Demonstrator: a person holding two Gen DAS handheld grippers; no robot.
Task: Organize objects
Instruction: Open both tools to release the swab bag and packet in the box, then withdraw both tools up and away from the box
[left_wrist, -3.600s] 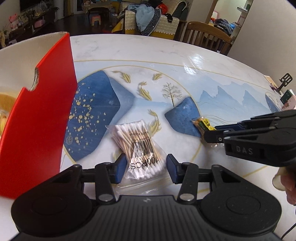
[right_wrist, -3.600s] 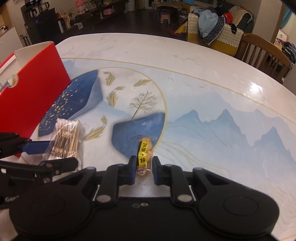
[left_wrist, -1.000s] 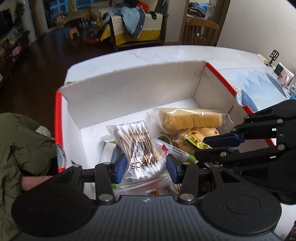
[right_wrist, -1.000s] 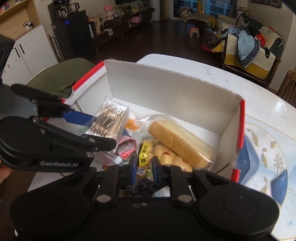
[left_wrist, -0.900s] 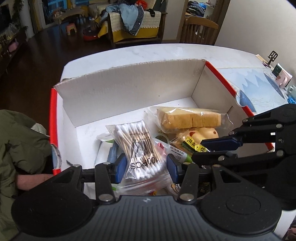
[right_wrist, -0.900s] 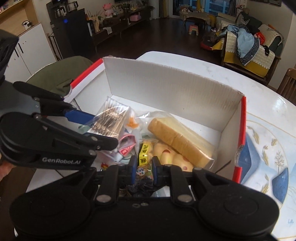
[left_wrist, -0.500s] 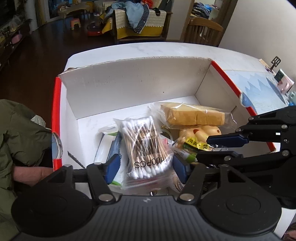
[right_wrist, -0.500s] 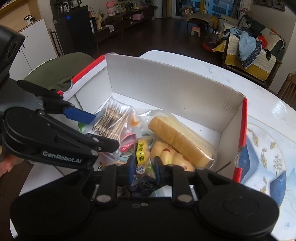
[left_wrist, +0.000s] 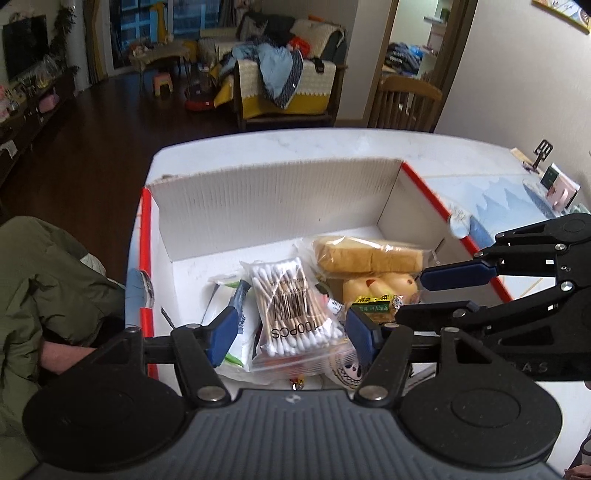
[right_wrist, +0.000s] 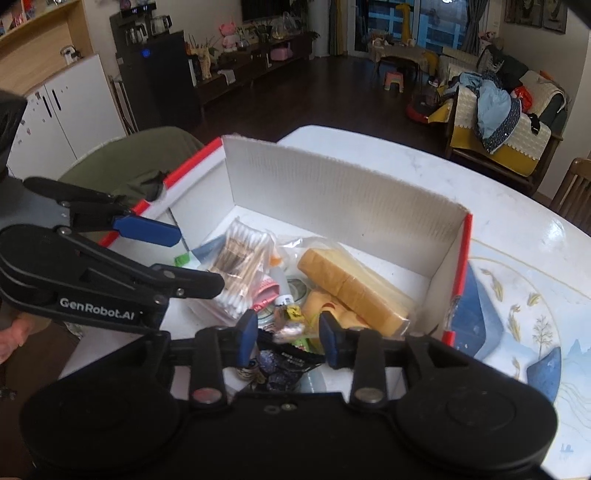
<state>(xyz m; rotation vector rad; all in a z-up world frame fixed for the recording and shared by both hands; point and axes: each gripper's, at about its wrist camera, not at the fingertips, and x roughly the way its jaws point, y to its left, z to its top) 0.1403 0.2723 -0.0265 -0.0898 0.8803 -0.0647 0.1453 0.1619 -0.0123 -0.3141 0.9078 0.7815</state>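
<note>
A white cardboard box with red edges (left_wrist: 280, 199) (right_wrist: 332, 184) stands on the table. A clear bag of cotton swabs (left_wrist: 291, 302) (right_wrist: 236, 269) lies inside it among the other items. My left gripper (left_wrist: 291, 328) is open above the swabs, its jaws wide on either side, not touching the bag. A small yellow-labelled snack packet (left_wrist: 373, 306) (right_wrist: 288, 317) lies in the box beside yellow toys. My right gripper (right_wrist: 288, 332) is open just above the packet. It shows from the side in the left wrist view (left_wrist: 436, 295).
The box also holds a bagged bread loaf (left_wrist: 369, 254) (right_wrist: 351, 284), yellow toys (left_wrist: 380, 284), a tissue pack (left_wrist: 236, 310) and a dark packet (right_wrist: 284, 365). A green jacket (left_wrist: 40, 288) hangs at the left. The painted tabletop (right_wrist: 517, 295) lies to the right.
Both grippers opened over the box. The cotton swab bag and the snack packet dropped out of the jaws and now lie among the box contents. Both grippers have risen slightly.
</note>
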